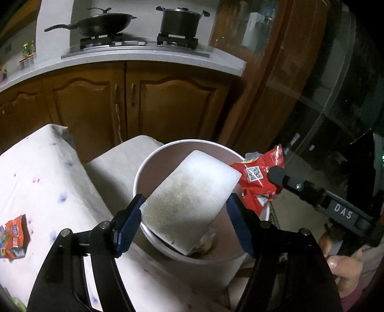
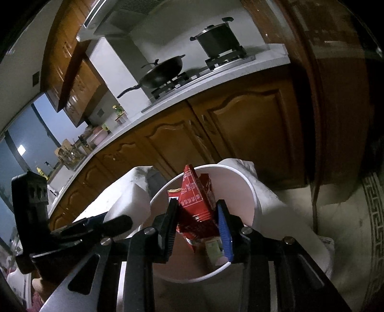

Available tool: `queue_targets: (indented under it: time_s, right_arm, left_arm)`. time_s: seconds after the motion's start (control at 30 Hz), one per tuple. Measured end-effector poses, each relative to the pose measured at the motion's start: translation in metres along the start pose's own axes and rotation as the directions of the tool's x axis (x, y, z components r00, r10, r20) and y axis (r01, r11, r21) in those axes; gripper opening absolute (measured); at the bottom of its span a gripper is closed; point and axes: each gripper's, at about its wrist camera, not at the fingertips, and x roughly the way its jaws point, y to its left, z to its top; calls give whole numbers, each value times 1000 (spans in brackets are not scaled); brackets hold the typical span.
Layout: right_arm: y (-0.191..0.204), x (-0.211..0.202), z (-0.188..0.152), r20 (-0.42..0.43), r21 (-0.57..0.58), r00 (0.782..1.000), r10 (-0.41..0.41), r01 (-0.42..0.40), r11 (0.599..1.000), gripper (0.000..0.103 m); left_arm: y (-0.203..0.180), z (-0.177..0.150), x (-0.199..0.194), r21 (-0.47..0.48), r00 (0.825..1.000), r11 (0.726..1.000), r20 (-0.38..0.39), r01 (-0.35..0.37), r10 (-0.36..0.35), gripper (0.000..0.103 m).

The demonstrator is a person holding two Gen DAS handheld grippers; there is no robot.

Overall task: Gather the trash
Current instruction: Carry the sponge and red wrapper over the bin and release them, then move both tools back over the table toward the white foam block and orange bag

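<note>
My left gripper [image 1: 186, 207] is shut on a white foam block [image 1: 192, 192], speckled grey on one face, and holds it tilted over the open white bin [image 1: 148, 165]. My right gripper [image 2: 198, 216] is shut on a crumpled red snack wrapper [image 2: 195, 199] and holds it over the same bin [image 2: 247, 189]. The wrapper [image 1: 260, 177] and the right gripper's finger show at the bin's right rim in the left wrist view. The foam block [image 2: 129, 204] and part of the left gripper show at the left in the right wrist view. Some scraps lie in the bin's bottom.
A table with a white spotted cloth [image 1: 40, 177] stands left of the bin, with an orange snack packet [image 1: 13, 236] on it. Wooden cabinets [image 1: 144, 105] and a counter with a wok [image 1: 103, 22] and a pot [image 1: 180, 20] lie behind. A dark wooden door frame [image 1: 276, 84] is at right.
</note>
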Motion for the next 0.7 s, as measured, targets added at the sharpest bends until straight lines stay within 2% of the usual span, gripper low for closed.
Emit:
queue_targets:
  time_s: [0.07,0.13,0.3,0.7]
  right_arm:
    - [-1,2,1,-2,8,1000,-3,3,1000,41]
    - [-3,5,2,-5,22,1000,2,-2,1000,51]
    - [-1,2,2,3,21,1000,6,-6,1000,53]
    - [3,-10,-2,27,36,999,24,-25,999,61]
  left_arm:
    - [0,0,3,-5,1000,1000,-9,4,-4,73]
    - [1,0,5,-11,1000,1000,-16,-1,1,75]
    - [3,0,8,-31,999,1000,-32,-1,1,83]
    - [18,-15,-23,-77,1000,997,6,-11,12,83]
